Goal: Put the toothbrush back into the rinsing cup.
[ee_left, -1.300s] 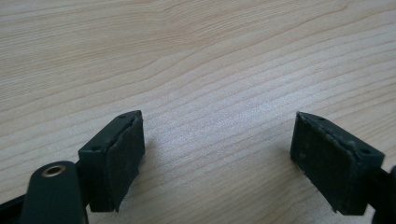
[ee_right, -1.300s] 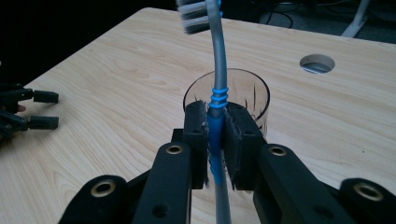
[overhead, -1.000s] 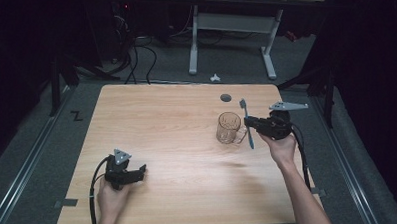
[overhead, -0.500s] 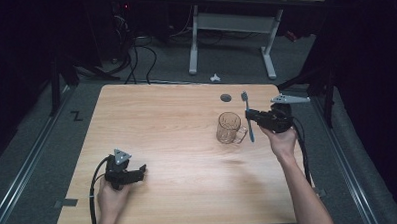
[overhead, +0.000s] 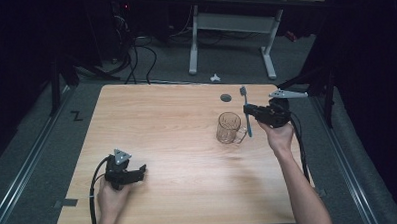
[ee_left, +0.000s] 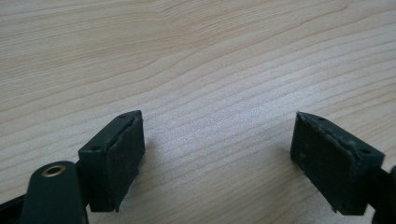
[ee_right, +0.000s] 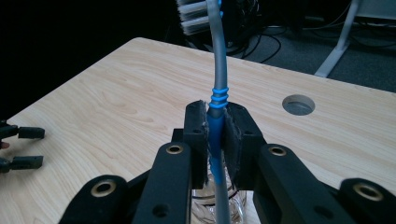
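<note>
Toothbrush [overhead: 246, 112] grey and blue, stands nearly upright in the right tool [overhead: 248, 110], bristle head at the top, over the right part of the wooden desk [overhead: 167, 128]. From the high view it hangs just beside a clear glass mug [overhead: 229, 127], on the mug's handle side, and a round grommet hole [overhead: 226, 97] lies in the desk behind them. The right gripper view gives what that angle hides: both pads are pressed tight on the blue ribbed grip of the toothbrush [ee_right: 217, 121], the grey neck curves up to white bristles at the top edge, and the mug's rim [ee_right: 219, 198] sits directly below the jaws, with the handle's lower end reaching down toward it. That view also catches the left tool's two jaw tips far off at its left edge.

The left tool [overhead: 138, 171] rests low at the desk's near left, held in the person's left hand [overhead: 111, 197]. Its own view shows the jaws spread wide with bare wood grain between the pads [ee_left: 122, 154], holding nothing.

No brand, label or writing can be read on anything.
</note>
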`<action>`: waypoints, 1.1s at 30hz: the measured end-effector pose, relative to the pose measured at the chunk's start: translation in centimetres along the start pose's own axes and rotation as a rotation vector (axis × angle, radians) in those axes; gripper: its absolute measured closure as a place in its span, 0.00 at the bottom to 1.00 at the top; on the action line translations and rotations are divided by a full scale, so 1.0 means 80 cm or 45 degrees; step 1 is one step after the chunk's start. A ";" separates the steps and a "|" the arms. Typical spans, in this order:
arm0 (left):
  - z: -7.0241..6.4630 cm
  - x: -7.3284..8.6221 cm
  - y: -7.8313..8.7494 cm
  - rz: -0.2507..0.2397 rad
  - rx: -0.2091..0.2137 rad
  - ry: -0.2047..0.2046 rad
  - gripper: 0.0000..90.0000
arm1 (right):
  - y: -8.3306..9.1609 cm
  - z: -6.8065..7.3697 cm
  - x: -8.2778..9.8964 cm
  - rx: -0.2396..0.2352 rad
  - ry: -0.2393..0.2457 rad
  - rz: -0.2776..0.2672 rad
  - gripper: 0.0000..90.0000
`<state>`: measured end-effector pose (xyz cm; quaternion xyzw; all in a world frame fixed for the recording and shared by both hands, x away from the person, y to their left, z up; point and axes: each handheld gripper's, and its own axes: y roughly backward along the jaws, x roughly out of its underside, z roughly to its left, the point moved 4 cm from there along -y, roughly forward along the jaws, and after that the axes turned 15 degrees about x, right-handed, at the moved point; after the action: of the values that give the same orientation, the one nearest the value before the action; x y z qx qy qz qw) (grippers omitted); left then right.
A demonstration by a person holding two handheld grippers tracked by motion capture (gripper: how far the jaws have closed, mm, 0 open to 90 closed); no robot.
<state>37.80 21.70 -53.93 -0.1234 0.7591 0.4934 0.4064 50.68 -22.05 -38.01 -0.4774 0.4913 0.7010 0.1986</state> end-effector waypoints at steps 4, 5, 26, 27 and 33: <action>0.000 0.000 0.000 0.000 0.000 0.000 0.20 | -0.006 -0.005 0.002 0.009 -0.020 0.007 0.89; 0.000 0.000 0.000 0.000 0.000 0.000 0.20 | -0.007 -0.006 0.002 0.008 -0.030 0.003 0.89; 0.000 0.000 0.000 0.000 -0.001 0.000 0.20 | -0.018 0.001 -0.016 0.000 -0.027 -0.027 0.89; 0.000 0.000 0.000 0.000 -0.001 0.000 0.20 | -0.019 0.001 -0.016 0.000 -0.024 -0.030 0.89; 0.000 0.000 0.000 0.000 0.000 0.000 0.20 | -0.025 0.003 -0.016 0.000 -0.027 -0.028 0.89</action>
<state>37.80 21.69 -53.94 -0.1237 0.7590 0.4934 0.4063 52.70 -20.73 -37.88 -0.4752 0.4838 0.7039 0.2114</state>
